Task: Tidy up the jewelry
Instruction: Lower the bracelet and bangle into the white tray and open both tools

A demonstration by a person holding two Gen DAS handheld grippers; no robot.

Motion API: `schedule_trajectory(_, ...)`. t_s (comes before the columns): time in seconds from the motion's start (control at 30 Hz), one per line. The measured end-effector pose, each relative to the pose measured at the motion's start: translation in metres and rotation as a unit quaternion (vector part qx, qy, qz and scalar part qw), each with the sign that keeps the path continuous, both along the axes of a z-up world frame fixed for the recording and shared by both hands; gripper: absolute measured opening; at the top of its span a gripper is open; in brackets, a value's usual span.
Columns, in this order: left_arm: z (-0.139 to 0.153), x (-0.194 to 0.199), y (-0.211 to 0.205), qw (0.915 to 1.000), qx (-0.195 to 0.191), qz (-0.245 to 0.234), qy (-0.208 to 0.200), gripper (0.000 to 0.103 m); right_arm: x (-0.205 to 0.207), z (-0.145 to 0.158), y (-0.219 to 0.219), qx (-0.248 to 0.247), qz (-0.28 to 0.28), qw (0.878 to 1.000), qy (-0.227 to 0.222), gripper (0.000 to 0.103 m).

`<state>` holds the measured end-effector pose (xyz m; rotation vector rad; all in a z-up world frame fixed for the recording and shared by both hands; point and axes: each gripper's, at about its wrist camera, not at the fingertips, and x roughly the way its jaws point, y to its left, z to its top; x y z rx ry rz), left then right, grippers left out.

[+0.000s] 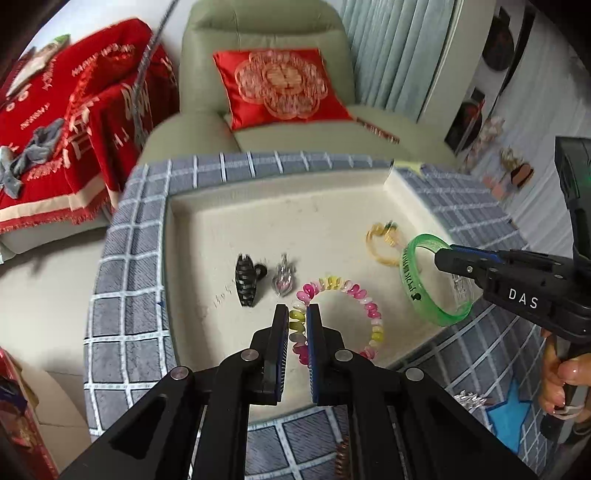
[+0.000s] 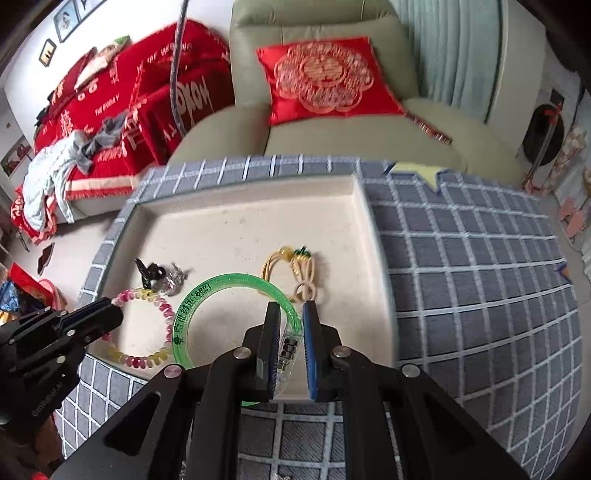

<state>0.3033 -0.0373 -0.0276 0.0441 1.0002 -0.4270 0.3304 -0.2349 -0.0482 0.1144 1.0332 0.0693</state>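
Note:
A beige tray (image 1: 295, 221) (image 2: 240, 221) is sunk into a grey checked cloth. My left gripper (image 1: 297, 314) (image 2: 116, 314) is shut on the near-left side of a pink and yellow spiral bracelet (image 1: 369, 306) (image 2: 162, 306), which loops over the tray's front. To its right, my right gripper (image 2: 291, 314) (image 1: 443, 258) is shut on a translucent green bangle (image 2: 184, 314) (image 1: 410, 273) with dark lettering, pinching its clear clasp section. The bangle's near part hangs over the tray's front edge.
In the tray lie a black hair clip (image 1: 246, 282) (image 2: 147, 271), a silver and pink clip (image 1: 283, 278) (image 2: 173, 278) and yellow cords with a green bead (image 1: 380, 240) (image 2: 295, 266). Behind stands a green sofa (image 1: 266, 33) with a red cushion (image 1: 280, 85). A hand (image 1: 561, 380) holds the right gripper.

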Motion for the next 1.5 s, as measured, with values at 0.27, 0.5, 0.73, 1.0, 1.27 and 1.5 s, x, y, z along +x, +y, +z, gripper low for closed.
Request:
schedule_trajectory(0.27,-0.029,0.023,-0.010,0.9988,0.033,0.014,0.035,0.024,0.023,-0.035,0.006,-0.015,0.000,0.999,0.032,0.013)
schedule_trajectory(0.5,-0.036,0.038,-0.021,0.9969,0.071,0.036,-0.002,0.024,0.041,-0.037,-0.001,-0.036,-0.021,0.999,0.010,0.013)
schedule_trajectory(0.73,-0.037,0.039,-0.030,0.9938,0.098,0.040,-0.036,0.024,0.048,-0.038,0.002,-0.052,-0.023,0.998,-0.010,0.014)
schedule_trajectory(1.0,-0.035,0.035,-0.032,0.9925,0.105,0.043,-0.046,0.024,0.042,-0.034,0.000,-0.042,-0.032,0.999,-0.012,0.048)
schedule_trajectory(1.27,-0.029,0.030,-0.031,0.9931,0.095,0.047,-0.051,0.024,0.032,-0.025,-0.009,0.015,-0.038,0.999,-0.020,0.054)
schedule_trajectory(1.5,-0.020,0.024,-0.031,0.9912,0.095,0.055,-0.073,0.025,0.016,-0.015,-0.013,0.033,-0.048,0.998,-0.036,0.056)
